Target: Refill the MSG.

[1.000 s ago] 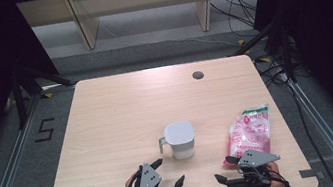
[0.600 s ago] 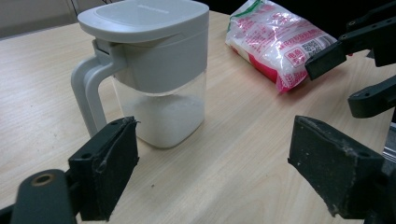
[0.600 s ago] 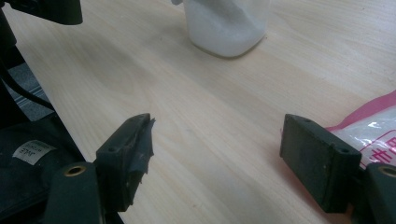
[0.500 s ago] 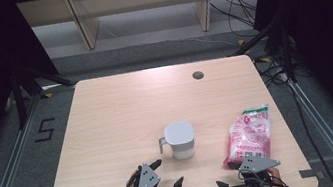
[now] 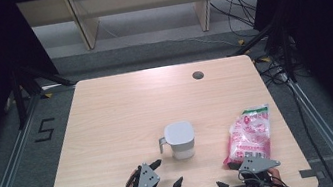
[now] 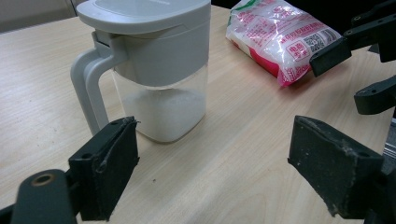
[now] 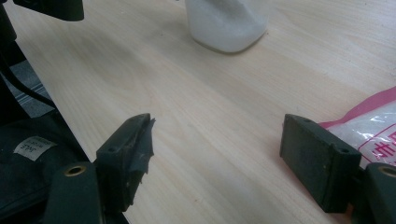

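Both grippers, left [image 5: 166, 173] and right [image 5: 224, 186], hover agape at the table's near edge; approach apparently under way; next likely: steady the jug [image 5: 180, 140], grasp the bag [image 5: 249, 134].

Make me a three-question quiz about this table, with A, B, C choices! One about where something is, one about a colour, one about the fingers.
1. Where does the bag lie from the jug, seen from above?
A) left B) right C) on top
2. What colour is the jug's lid?
A) grey B) red C) blue
3. How is the left gripper?
A) shut on the jug B) open, holding nothing C) shut on the bag

Answers: 1 B, the bag lies toward the table's right edge. 2 A, the lid is plain grey. 3 B, its fingers stand wide apart over bare table.
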A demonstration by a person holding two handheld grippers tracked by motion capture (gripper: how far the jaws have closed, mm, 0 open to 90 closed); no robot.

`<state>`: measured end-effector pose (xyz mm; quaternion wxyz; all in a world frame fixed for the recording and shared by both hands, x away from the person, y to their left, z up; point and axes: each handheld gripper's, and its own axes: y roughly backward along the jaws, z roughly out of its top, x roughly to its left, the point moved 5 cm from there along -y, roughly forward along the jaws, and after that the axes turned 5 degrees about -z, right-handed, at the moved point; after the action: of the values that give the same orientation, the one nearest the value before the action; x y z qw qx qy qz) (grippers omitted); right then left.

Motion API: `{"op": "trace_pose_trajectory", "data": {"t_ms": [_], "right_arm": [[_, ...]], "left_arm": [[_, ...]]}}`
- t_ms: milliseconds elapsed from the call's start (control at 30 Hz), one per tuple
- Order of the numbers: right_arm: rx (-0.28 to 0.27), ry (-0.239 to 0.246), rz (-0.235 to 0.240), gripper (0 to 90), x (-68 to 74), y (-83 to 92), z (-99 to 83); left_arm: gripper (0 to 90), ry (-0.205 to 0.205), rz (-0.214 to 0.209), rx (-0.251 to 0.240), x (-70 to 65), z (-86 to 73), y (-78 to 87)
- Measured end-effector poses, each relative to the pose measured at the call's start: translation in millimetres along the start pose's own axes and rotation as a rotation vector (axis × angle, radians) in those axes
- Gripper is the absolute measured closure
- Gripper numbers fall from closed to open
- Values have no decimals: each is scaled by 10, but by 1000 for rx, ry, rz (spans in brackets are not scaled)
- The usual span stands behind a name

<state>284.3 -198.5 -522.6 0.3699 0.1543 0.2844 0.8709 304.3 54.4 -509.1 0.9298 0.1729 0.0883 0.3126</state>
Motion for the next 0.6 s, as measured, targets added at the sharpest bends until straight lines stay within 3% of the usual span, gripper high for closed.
{"op": "trace_pose_trajectory", "data": {"t_ms": [233,400,500,600], "right_arm": [[5,4,20,264,-6,-2,-5],[-3,-28,-9,264,-28,14,-22],[-2,-1,-17,264,-50,20,-29],[12,-51,-12,264,-5,31,-44]], "left_arm": [[150,2,11,4,41,15,20],[151,4,7,-7,20,60,29],[151,-7,4,4,18,37,19],[151,-3,0,13,11,34,14]]}}
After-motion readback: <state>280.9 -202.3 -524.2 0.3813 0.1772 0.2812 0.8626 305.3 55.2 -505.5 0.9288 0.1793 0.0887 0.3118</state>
